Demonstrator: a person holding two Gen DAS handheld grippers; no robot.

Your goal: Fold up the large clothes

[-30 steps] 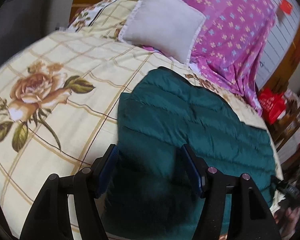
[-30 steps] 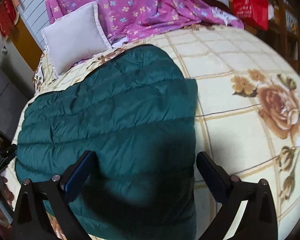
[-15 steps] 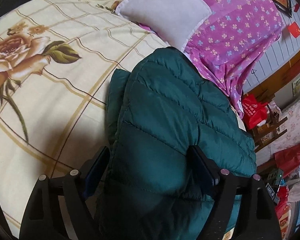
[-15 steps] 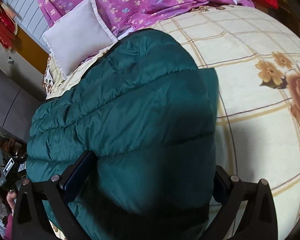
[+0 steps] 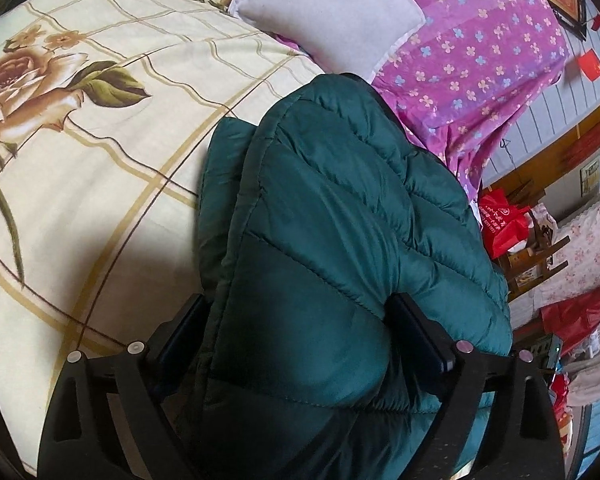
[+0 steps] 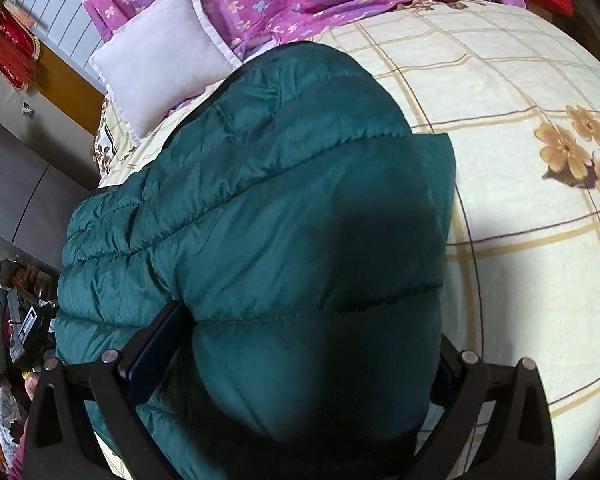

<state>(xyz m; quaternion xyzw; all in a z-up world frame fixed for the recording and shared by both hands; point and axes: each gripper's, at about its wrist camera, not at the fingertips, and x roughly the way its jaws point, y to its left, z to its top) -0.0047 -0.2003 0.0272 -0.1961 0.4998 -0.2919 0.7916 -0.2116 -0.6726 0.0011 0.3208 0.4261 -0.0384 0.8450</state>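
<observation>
A dark green quilted puffer jacket (image 5: 332, 208) lies folded on a bed with a cream rose-patterned sheet (image 5: 100, 152). My left gripper (image 5: 300, 328) has its jaws wide, with the jacket's near end bulging between the fingers. In the right wrist view the same jacket (image 6: 268, 208) fills the middle. My right gripper (image 6: 296, 344) also stands wide around the jacket's near edge, its blue pads beside the fabric. A lower layer of the jacket sticks out at one side under the top layer.
A pale pillow (image 5: 332, 12) and a purple flowered blanket (image 5: 480, 48) lie at the head of the bed. A red bag (image 5: 500, 220) and furniture stand beyond the bed's edge. Clutter (image 6: 16, 320) sits off the bed on the other side.
Both grippers have pushed forward into the jacket's near edge. The jacket has bunched up between the fingers and looks thicker, with its top layer risen.
</observation>
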